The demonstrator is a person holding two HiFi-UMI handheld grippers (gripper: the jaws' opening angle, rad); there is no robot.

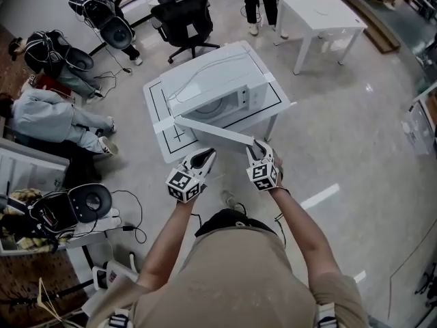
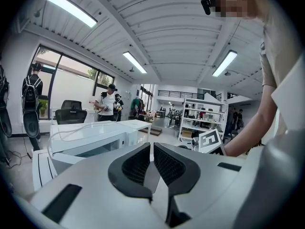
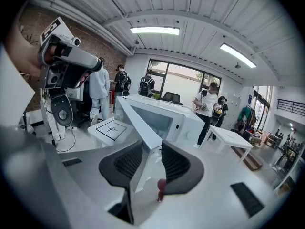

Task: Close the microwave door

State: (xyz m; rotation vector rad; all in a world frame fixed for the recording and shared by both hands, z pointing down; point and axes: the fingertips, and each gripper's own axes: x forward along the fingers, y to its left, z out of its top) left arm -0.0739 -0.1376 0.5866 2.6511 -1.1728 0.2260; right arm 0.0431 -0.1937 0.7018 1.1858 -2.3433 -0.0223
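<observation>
Your right gripper (image 1: 259, 150) is pinching the free edge of the microwave door (image 1: 213, 131), which stands swung wide open from the microwave (image 1: 222, 80) toward you. Carry it round in an arc about its hinge — don't shove straight in. I'd ease the grip near the microwave's front, so the jaws aren't trapped. Your left gripper (image 1: 203, 160) — jaws pressed together, empty — hangs just short of the door.

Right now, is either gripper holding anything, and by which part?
The right gripper clamps the open microwave door at its free edge, opposite the hinge. The left gripper is shut and holds nothing.
</observation>
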